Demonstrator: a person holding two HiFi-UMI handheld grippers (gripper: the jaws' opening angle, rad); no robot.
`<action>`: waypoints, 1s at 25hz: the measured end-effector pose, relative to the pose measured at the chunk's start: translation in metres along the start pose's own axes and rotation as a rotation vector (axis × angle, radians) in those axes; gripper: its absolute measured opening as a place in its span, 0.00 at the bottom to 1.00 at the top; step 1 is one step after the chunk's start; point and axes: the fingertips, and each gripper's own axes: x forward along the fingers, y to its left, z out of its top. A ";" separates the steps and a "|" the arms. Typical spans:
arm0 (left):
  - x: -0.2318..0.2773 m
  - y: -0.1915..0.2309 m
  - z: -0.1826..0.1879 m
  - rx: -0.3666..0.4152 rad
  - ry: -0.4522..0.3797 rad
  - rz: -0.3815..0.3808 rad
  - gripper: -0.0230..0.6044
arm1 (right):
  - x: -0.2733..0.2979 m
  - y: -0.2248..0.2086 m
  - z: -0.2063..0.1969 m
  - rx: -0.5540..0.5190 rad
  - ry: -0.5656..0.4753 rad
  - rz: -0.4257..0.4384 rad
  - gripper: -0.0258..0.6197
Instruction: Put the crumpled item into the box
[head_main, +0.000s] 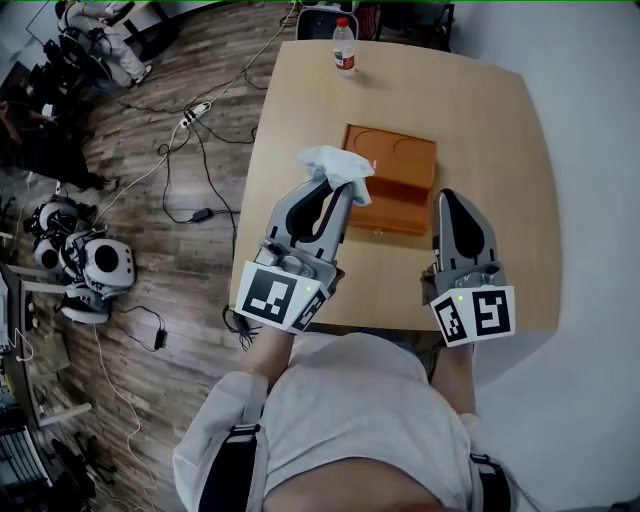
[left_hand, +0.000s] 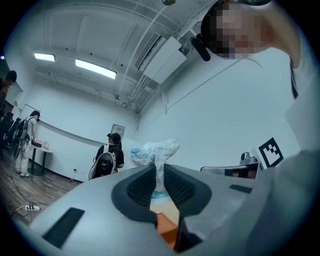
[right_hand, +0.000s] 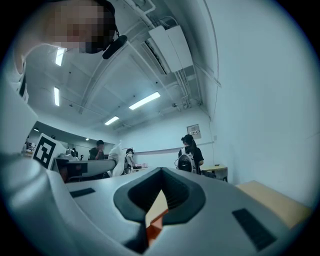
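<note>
My left gripper (head_main: 345, 185) is shut on a crumpled white and pale-blue wrapper (head_main: 337, 167), held above the left edge of the orange box (head_main: 393, 177) on the wooden table (head_main: 480, 120). In the left gripper view the crumpled wrapper (left_hand: 156, 155) sticks up from between the closed pads, with a bit of the orange box (left_hand: 166, 229) below. My right gripper (head_main: 452, 197) is shut and holds nothing; it hovers just right of the box. Through its jaws the right gripper view shows a sliver of the orange box (right_hand: 155, 228).
A plastic bottle (head_main: 344, 46) with a red cap stands at the table's far edge. Cables and a power strip (head_main: 193, 113) run over the wooden floor on the left, beside white robot hardware (head_main: 85, 265). People stand in the room's background.
</note>
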 end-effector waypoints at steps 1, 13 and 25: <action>0.000 -0.002 0.000 -0.002 -0.001 0.006 0.13 | 0.000 -0.001 0.000 0.001 0.001 0.012 0.06; 0.009 -0.025 -0.015 -0.028 0.036 0.070 0.13 | -0.003 -0.017 -0.001 0.023 -0.002 0.104 0.06; 0.016 -0.029 -0.043 -0.042 0.106 0.116 0.13 | 0.005 -0.027 -0.019 0.057 0.033 0.161 0.06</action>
